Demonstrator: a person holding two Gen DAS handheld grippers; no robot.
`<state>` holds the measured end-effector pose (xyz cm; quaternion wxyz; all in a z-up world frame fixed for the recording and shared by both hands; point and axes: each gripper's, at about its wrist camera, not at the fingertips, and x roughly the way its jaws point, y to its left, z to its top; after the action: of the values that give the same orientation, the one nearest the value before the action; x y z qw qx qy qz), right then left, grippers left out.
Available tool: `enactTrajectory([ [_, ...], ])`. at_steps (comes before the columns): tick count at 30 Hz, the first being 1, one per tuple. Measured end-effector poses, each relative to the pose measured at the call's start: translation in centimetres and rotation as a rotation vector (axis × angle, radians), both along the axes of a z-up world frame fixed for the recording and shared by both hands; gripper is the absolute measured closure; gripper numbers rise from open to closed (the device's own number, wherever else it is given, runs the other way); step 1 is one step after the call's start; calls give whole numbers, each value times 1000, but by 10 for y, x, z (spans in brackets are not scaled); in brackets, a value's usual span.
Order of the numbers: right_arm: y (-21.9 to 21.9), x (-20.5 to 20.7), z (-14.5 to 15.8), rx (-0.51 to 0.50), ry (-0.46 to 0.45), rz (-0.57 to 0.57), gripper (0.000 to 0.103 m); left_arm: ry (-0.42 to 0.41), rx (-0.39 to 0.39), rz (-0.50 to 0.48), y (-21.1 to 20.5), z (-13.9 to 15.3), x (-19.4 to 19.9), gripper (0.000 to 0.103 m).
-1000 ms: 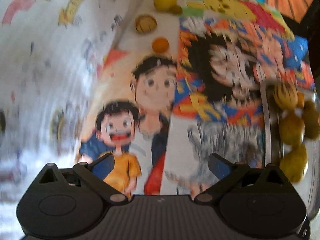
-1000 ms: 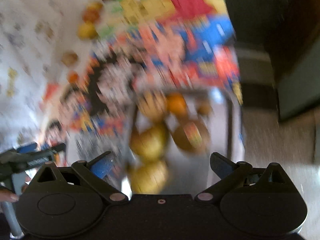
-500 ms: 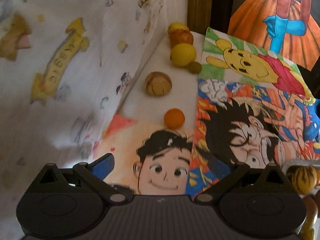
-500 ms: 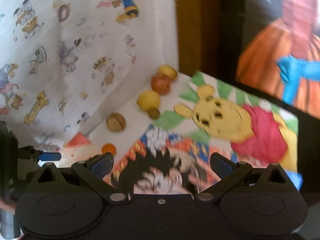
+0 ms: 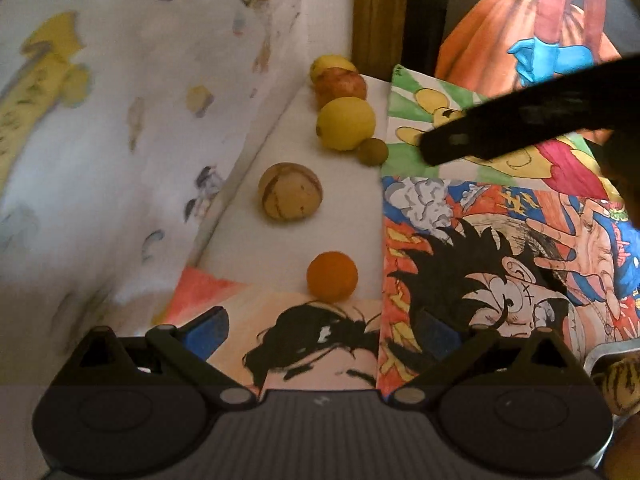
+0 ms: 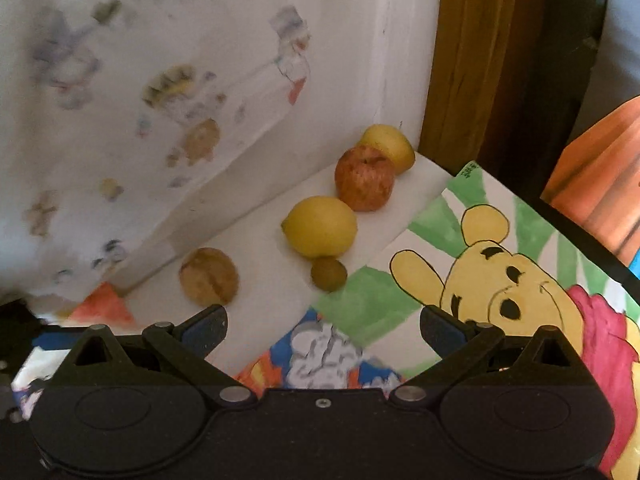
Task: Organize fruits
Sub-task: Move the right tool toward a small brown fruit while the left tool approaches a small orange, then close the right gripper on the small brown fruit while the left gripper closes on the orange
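Observation:
A row of fruit lies on the white strip along the wall. In the left wrist view I see a small orange (image 5: pixel 331 276), a tan striped round fruit (image 5: pixel 290 197), a lemon (image 5: pixel 346 123), a small brown fruit (image 5: pixel 372 151), a red apple (image 5: pixel 340 86) and a yellow fruit (image 5: pixel 329 66) behind it. My left gripper (image 5: pixel 324 330) is open just short of the orange. My right gripper (image 6: pixel 323 326) is open, with the small brown fruit (image 6: pixel 329 273), lemon (image 6: pixel 320 226), apple (image 6: pixel 364 178) and tan fruit (image 6: pixel 209 276) ahead of it.
Cartoon drawings (image 5: pixel 500 260) cover the table. A patterned white cloth (image 5: pixel 120 140) hangs on the left, with a wooden post (image 6: pixel 476 60) at the far corner. A metal tray's rim (image 5: pixel 608 350) with striped fruit shows at the lower right. The right tool's dark body (image 5: pixel 520 120) crosses above.
Both grippers swung away from the fruit tray toward the row of fruit by the wall and came closer to it. Both have stayed open with nothing held.

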<state>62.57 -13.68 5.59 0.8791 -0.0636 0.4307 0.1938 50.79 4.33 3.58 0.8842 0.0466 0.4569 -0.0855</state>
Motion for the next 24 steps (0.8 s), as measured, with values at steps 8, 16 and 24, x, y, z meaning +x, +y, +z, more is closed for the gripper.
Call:
enactTrajectory([
  [8,11,38,-31,-39,36,40,21,3,-43,-24,1,-2,14,17],
  [16,20,53,-44,-54,29,58,46,24,-63,-9,4,-4,17,41],
  [24,29,60,-51,-75,34,87,65,37,-73,23,4,-6,27,57],
])
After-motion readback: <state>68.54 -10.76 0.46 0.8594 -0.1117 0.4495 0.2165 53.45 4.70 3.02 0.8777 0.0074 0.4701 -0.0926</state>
